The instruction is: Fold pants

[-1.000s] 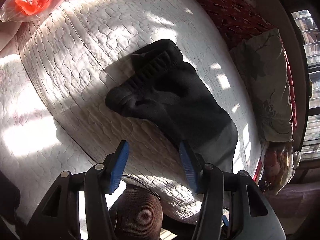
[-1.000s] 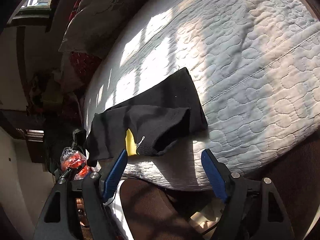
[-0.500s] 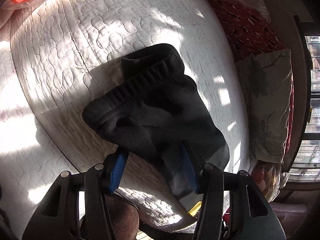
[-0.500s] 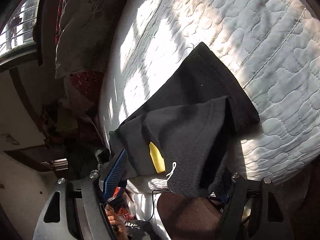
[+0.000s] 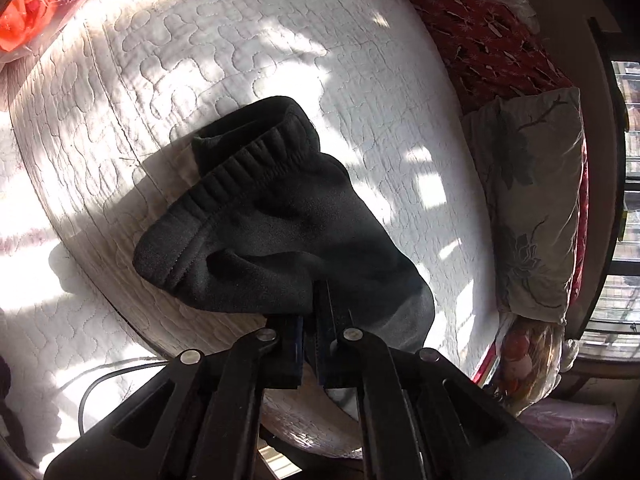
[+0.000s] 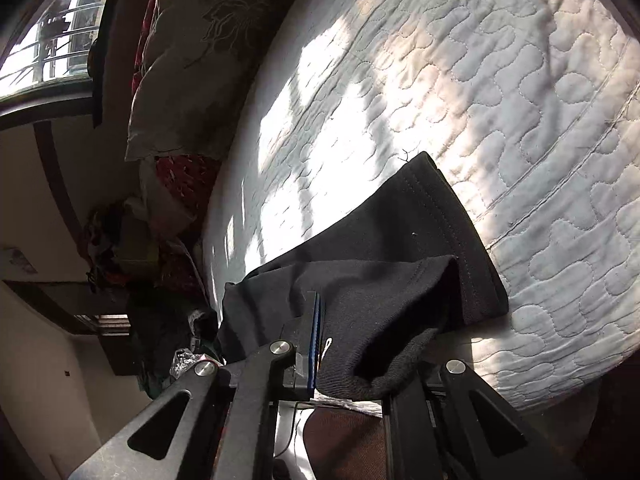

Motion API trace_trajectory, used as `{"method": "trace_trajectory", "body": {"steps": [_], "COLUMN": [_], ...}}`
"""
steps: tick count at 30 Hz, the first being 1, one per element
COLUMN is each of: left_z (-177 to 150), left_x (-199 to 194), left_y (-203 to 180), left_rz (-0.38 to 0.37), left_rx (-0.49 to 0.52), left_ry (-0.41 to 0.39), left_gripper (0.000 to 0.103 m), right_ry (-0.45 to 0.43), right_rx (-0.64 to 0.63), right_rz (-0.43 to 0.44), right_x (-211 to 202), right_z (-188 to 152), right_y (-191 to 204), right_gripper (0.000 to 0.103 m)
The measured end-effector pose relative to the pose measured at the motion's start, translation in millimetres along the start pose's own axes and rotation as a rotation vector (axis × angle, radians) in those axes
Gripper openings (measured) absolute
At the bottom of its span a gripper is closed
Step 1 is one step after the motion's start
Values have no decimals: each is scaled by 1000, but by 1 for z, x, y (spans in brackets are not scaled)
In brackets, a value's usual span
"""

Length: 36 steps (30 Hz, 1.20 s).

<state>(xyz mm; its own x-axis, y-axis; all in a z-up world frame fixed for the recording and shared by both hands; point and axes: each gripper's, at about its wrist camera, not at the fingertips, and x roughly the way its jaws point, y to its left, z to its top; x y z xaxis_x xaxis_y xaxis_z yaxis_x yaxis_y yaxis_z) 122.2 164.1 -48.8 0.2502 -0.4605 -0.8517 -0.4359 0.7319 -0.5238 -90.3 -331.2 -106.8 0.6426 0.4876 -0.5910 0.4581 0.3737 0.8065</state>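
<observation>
Black pants [image 5: 276,232] lie folded lengthwise on a white quilted bed [image 5: 224,56]. The ribbed waistband points to the upper left in the left wrist view. My left gripper [image 5: 316,312] is shut on the near edge of the pants below the waistband. In the right wrist view the leg hems [image 6: 452,240] lie on the bed [image 6: 500,80]. My right gripper [image 6: 320,320] is shut on the near edge of the pants [image 6: 372,288] at the leg end, and the cloth drapes over its right finger.
A floral pillow [image 5: 536,208] and a red patterned cloth [image 5: 488,40] lie along the bed's far side by a window. An orange plastic bag [image 5: 32,12] sits at the upper left corner. The pillow also shows in the right wrist view [image 6: 200,52].
Both grippers moved in to the near edge of the pants and closed on the fabric. They were open and apart from the pants a second ago.
</observation>
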Motion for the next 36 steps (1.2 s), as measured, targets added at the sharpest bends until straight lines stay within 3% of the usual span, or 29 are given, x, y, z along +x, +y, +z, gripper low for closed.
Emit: {"method": "trace_trajectory", "body": {"steps": [3,5,10,13,15,19,23,25,29,33,36], "left_z": [17,30,42,39,35,28,35,36,31,28,28], "left_x": [-3,-12,-54,-46,-24,21,39,38,36,37,25], "left_y": [-26,-46,-90,-84,-64,-8,30,32,15,5,4], "left_rz": [21,-4,-52,-32,9,75,36,20,72,108,88], "left_rx": [28,38,147,209,219,169,66,56,119,137,124], "left_ry": [-6,-12,-144,-158,-122,-19,54,59,27,14,-2], "left_gripper": [2,2,2,2,2,2,2,2,2,2,2], "right_ry": [-2,-6,-133,-168,-155,-60,11,13,10,10,12], "right_rx": [-26,-38,-154,-209,-218,-158,-94,-99,-139,-164,-171], "right_rz": [-33,-33,106,142,113,5,-81,-96,-90,-154,-169], "right_x": [5,8,-19,-31,-29,-5,14,17,18,22,23], "right_z": [15,29,60,61,56,33,13,11,13,14,14], "right_y": [8,20,91,110,100,40,-4,-9,3,10,5], "right_gripper": [7,6,5,5,5,6,8,10,10,12,11]}}
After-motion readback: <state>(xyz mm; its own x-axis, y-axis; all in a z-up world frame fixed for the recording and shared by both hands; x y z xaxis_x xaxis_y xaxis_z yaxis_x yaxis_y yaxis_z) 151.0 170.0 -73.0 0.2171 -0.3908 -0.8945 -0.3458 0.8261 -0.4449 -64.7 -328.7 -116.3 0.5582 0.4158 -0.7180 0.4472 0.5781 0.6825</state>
